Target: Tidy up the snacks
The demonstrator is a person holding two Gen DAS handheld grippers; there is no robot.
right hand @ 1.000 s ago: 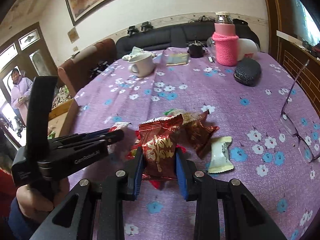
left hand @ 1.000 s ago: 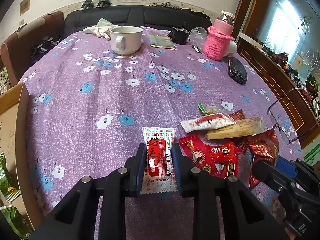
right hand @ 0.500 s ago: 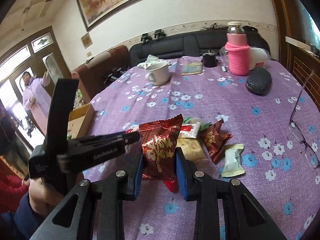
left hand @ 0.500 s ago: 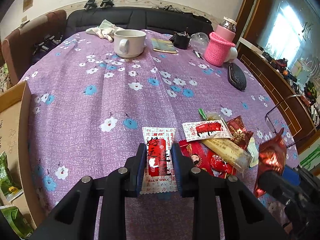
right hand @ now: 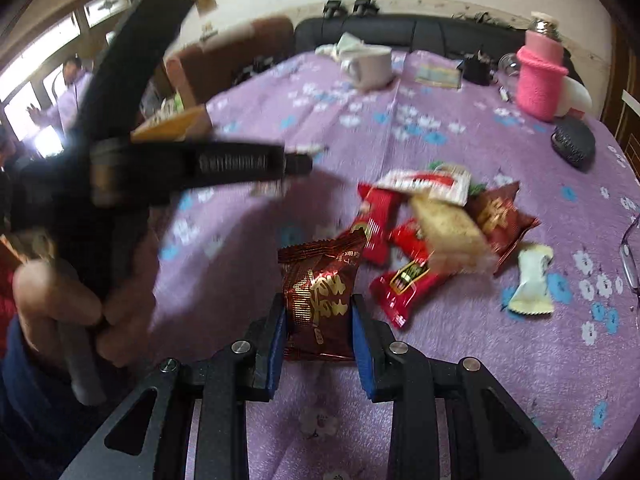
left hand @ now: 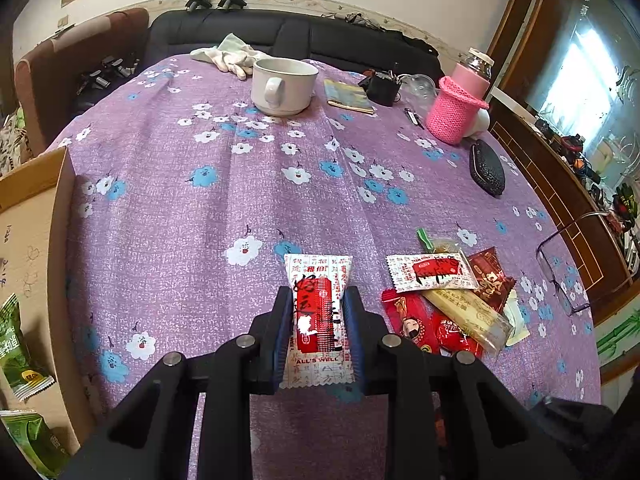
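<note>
My left fingers (left hand: 318, 322) pinch a white-and-red packet (left hand: 319, 316) reading "ALL'S WELL" above the surface (left hand: 192, 240). My right fingers (right hand: 319, 330) grip a dark red packet (right hand: 318, 294); cardboard box (left hand: 36, 240) leftward.

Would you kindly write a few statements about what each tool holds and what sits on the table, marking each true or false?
1. The left tool grips a white-and-red snack packet. True.
2. The right tool is empty. False: it is shut on a dark red foil snack.
3. The white mug lies tipped over. False: it stands upright.
4. A cardboard box holding green packets sits at the table's left edge. True.
</note>
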